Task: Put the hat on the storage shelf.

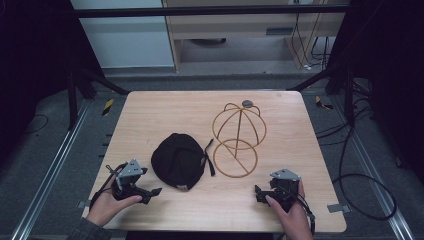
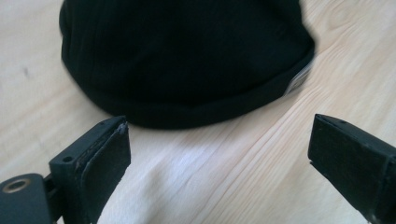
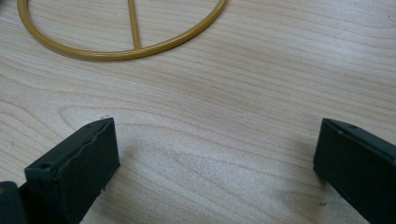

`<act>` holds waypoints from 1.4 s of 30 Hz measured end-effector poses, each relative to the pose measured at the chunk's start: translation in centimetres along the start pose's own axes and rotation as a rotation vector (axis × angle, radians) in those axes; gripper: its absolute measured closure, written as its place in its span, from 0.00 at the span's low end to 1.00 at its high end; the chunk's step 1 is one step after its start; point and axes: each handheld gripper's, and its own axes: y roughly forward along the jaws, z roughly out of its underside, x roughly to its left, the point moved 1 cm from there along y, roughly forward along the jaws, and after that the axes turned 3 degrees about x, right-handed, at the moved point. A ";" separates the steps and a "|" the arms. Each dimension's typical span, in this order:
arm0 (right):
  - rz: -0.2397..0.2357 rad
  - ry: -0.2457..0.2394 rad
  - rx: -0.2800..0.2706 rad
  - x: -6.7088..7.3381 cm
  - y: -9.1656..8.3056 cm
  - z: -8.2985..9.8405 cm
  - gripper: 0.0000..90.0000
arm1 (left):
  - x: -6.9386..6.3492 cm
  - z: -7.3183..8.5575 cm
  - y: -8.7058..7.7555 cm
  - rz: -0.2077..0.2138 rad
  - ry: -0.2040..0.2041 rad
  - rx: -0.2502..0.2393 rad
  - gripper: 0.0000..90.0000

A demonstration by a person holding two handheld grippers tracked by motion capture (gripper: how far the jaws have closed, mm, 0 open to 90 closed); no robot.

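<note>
A black cap (image 1: 177,160) lies on the wooden table (image 1: 150,115), left of centre, with a strap trailing to its right. Beside it stands a golden wire hat stand (image 1: 238,137), its ring base flat on the table. My left gripper (image 1: 152,192) rests at the front left, open, jaws pointing at the cap (image 2: 187,56), which lies just beyond them with a small white label (image 2: 299,81) on its band. My right gripper (image 1: 260,192) sits at the front right, open, with bare table between its jaws and the stand's ring base (image 3: 121,51) ahead of them.
The table's front edge runs just behind both hands. Black cables (image 1: 360,165) lie on the floor to the right of the table. Dark frame posts and rails stand around the table, and a pale cabinet is at the back.
</note>
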 end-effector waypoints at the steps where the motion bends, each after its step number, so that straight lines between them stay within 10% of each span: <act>1: 0.000 0.000 0.000 0.0 0.0 0.0 0.00 | -0.2 -0.6 -0.2 0.001 0.017 0.007 0.07; 17: -0.008 -0.010 0.000 -0.1 -0.1 0.1 0.00 | 0.7 -8.1 0.8 -0.007 0.086 0.121 0.08; 42: -0.010 -0.014 0.000 -0.1 -0.1 0.1 0.00 | 1.6 -10.7 1.4 -0.045 0.102 0.189 0.07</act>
